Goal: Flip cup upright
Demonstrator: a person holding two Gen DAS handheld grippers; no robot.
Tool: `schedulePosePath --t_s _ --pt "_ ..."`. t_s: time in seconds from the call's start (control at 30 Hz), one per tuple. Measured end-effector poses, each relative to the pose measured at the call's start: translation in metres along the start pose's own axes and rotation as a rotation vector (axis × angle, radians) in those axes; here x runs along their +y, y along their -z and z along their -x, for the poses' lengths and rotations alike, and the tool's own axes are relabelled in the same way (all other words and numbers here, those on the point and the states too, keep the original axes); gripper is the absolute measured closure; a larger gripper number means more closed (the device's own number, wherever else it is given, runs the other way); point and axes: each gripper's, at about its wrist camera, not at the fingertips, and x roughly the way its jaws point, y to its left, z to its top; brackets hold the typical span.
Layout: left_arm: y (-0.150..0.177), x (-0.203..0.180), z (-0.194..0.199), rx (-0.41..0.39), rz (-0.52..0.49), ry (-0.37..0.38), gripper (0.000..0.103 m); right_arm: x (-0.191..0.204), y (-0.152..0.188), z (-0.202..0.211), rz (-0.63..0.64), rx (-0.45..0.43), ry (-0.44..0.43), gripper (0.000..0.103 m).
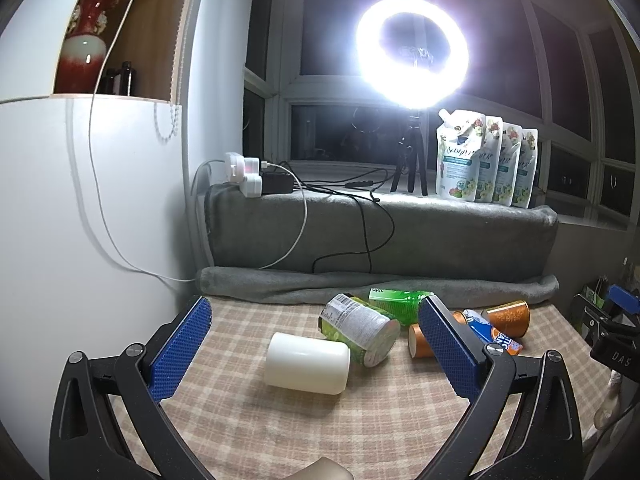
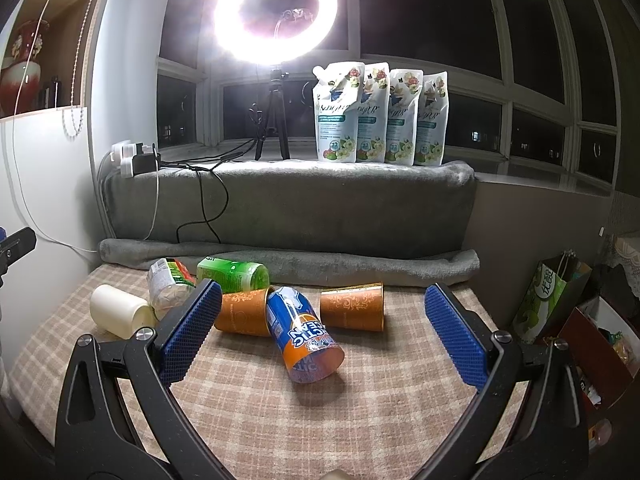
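Several cups lie on their sides on the checked cloth (image 1: 360, 420). A plain white cup (image 1: 306, 364) lies nearest my left gripper (image 1: 316, 344), which is open and empty just in front of it. A green-labelled cup (image 1: 360, 330), a green can-like cup (image 1: 400, 302) and two orange cups (image 1: 508, 318) lie behind. In the right wrist view a blue and orange cup (image 2: 304, 336) lies between the open fingers of my right gripper (image 2: 324, 324), with orange cups (image 2: 244, 312) (image 2: 352, 306) beside it and the white cup (image 2: 118, 316) at the left.
A grey blanket roll (image 2: 280, 264) and a padded ledge (image 1: 380, 232) bound the back. A ring light on a tripod (image 2: 276, 20), several detergent pouches (image 2: 380, 116), power plugs and cables (image 1: 256, 176) stand on the ledge. Bags and boxes (image 2: 560, 300) stand right of the table.
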Motion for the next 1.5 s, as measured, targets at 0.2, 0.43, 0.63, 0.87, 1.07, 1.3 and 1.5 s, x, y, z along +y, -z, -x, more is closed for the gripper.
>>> schedulePosePath --t_s 0.2,0.43,0.63,0.87,1.07,1.3,1.5 --pt "0.0 0.0 0.0 0.004 -0.002 0.002 0.001 0.0 0.0 0.001 0.0 -0.001 0.001 0.0" --pt "0.001 -0.003 0.001 0.006 -0.003 0.003 0.001 0.0 -0.001 0.001 0.001 -0.001 0.0 0.0" --pt "0.0 -0.002 0.001 0.006 -0.004 0.003 0.001 0.0 -0.002 0.002 0.002 -0.001 0.0 0.0" --pt "0.001 -0.002 0.001 0.006 -0.002 0.003 0.001 0.0 -0.002 0.002 0.001 -0.002 0.0 0.0" --pt "0.001 -0.002 0.001 0.007 0.0 0.002 0.001 0.002 0.005 0.004 0.004 -0.003 -0.001 0.0" --pt "0.001 0.0 0.001 0.009 0.004 0.0 0.001 0.005 -0.003 0.001 0.013 -0.005 -0.011 0.0" --pt "0.001 0.002 -0.001 0.012 0.006 -0.001 0.001 0.012 -0.003 0.002 0.023 -0.004 -0.029 0.0"
